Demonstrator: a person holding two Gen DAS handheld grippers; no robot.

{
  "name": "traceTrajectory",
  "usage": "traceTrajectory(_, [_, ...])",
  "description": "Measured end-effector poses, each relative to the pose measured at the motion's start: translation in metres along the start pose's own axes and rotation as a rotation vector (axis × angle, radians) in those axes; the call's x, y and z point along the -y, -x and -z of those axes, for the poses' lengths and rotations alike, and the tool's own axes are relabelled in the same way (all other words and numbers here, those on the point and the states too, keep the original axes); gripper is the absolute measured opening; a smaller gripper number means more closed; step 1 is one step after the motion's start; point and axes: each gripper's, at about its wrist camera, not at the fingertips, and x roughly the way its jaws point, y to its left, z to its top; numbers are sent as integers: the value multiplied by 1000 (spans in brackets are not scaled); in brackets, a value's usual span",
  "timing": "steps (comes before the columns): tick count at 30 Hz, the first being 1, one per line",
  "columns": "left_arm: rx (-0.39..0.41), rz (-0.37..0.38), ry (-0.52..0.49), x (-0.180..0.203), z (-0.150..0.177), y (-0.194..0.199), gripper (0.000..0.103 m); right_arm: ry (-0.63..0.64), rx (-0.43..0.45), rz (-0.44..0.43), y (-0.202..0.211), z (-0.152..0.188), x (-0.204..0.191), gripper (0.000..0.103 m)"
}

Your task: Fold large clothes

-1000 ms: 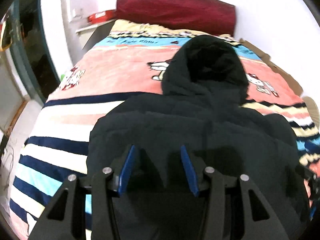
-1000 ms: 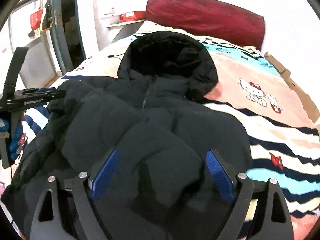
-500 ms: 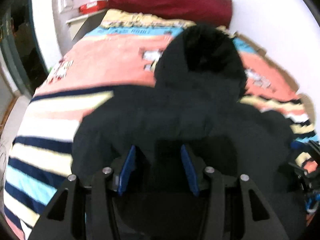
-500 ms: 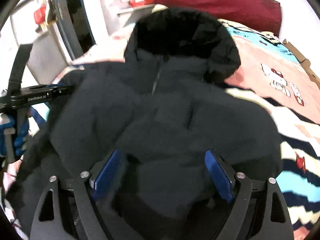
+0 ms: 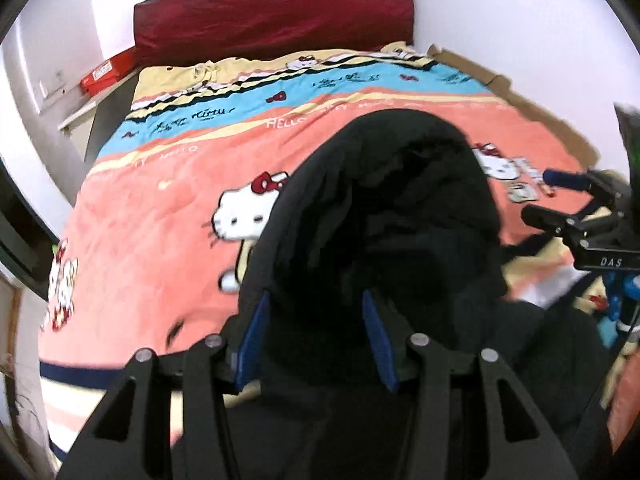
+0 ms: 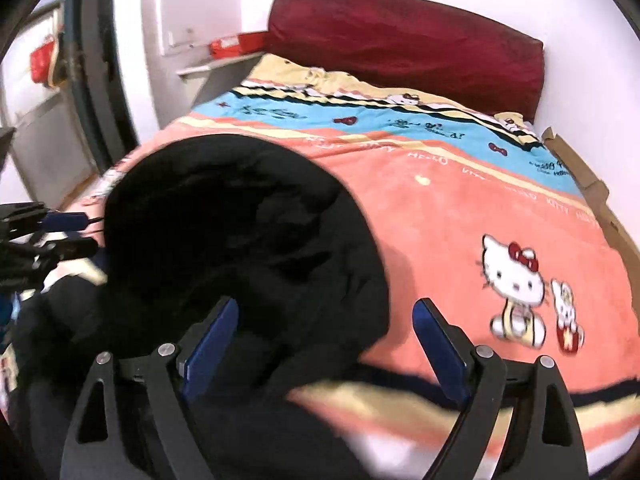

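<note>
Lying hood-up on the Hello Kitty blanket that covers the bed, the black hooded puffer jacket fills the foreground of both wrist views. The left gripper stands with its blue pads partly apart over the dark fabric below the hood, gripping nothing visibly. The right gripper is spread wide, its left pad over the jacket, its right pad over the blanket. A dark red headboard stands behind

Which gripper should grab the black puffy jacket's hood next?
Probably the left gripper: its open blue pads sit right around the black puffy jacket hood. The right gripper is open too, half over the pink blanket.
</note>
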Motion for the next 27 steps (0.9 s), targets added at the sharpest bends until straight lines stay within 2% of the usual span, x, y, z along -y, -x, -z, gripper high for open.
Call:
traceTrajectory(6, [1,-19,-21,9,-17,-51,46,9,-25,34,-66,-28,6,90])
traceTrajectory(11, [13,-10,-3,9,-17,-72,45,3,-44,7,-103,-35,1,90])
traceTrajectory(13, [23,4,11,6,-15,-76,42,6,-61,-5,-117,-35,-4,89])
traceTrajectory(14, [24,5,11,5,-13,-76,33,8,-63,-3,-121,-32,-6,82])
traceTrajectory(15, [25,6,16,2,-11,-78,24,9,-60,-2,-122,-29,-9,68])
traceTrajectory(16, [26,7,24,-1,-9,-79,20,10,-60,7,-124,-26,-10,59])
traceTrajectory(18, [26,19,50,-6,-4,-80,8,9,-66,6,-124,-21,-10,22])
traceTrajectory(21, [34,31,81,-9,1,-77,4,11,-44,-19,-114,-16,-10,15])
traceTrajectory(27, [69,46,109,-14,14,-43,3,92,-6,-41,-65,-8,-29,11])
